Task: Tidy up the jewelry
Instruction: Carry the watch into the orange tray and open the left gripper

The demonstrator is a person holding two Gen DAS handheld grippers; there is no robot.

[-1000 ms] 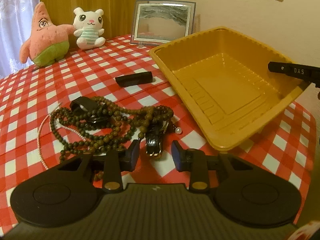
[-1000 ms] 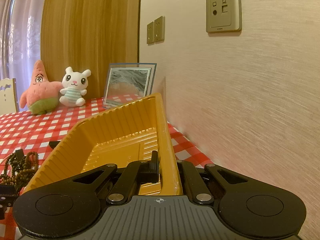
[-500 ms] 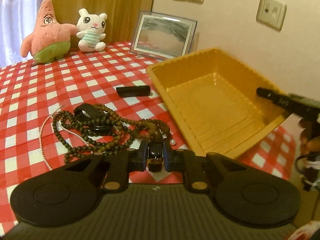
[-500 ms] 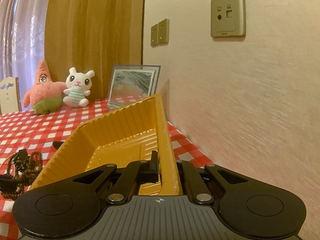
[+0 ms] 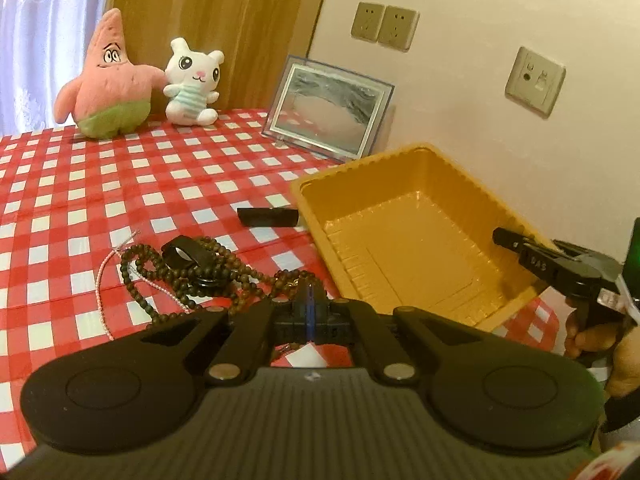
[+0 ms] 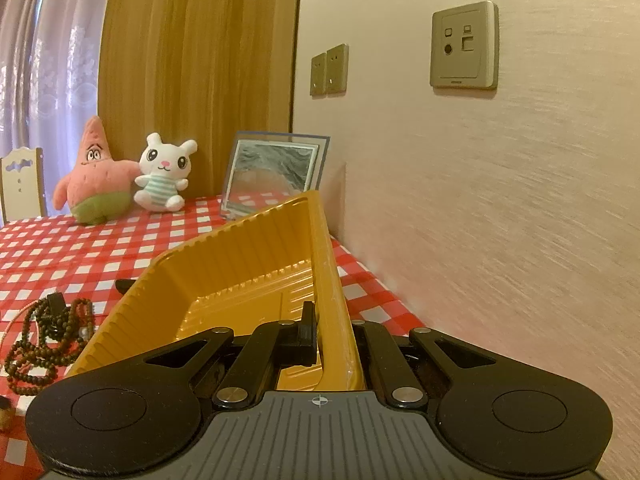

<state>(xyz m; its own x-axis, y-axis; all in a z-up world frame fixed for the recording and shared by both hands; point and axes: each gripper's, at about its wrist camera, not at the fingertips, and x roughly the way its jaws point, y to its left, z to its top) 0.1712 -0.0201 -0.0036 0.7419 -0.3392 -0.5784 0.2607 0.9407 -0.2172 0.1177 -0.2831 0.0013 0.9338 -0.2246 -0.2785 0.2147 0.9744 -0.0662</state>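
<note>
A tangle of dark wooden bead necklaces (image 5: 200, 276) lies on the red checked tablecloth (image 5: 80, 208), with a thin pink bead string (image 5: 102, 284) and a black band (image 5: 188, 254) on it. My left gripper (image 5: 310, 316) is shut at the near end of the pile; what it holds is hidden between its pads. A yellow plastic tray (image 5: 408, 240) stands tilted to the right. My right gripper (image 6: 328, 336) is shut on the tray's near rim (image 6: 332, 304) and shows in the left wrist view (image 5: 532, 258). The beads also show in the right wrist view (image 6: 44, 332).
A small black bar (image 5: 268, 217) lies between the beads and the tray. A framed picture (image 5: 328, 114), a white bunny plush (image 5: 194, 82) and a pink starfish plush (image 5: 108, 84) stand at the back. The wall (image 6: 500, 200) runs along the right.
My left gripper closed from open onto a small dark piece at the pile's near end and rose and tilted up. The right gripper kept its hold on the tray rim.
</note>
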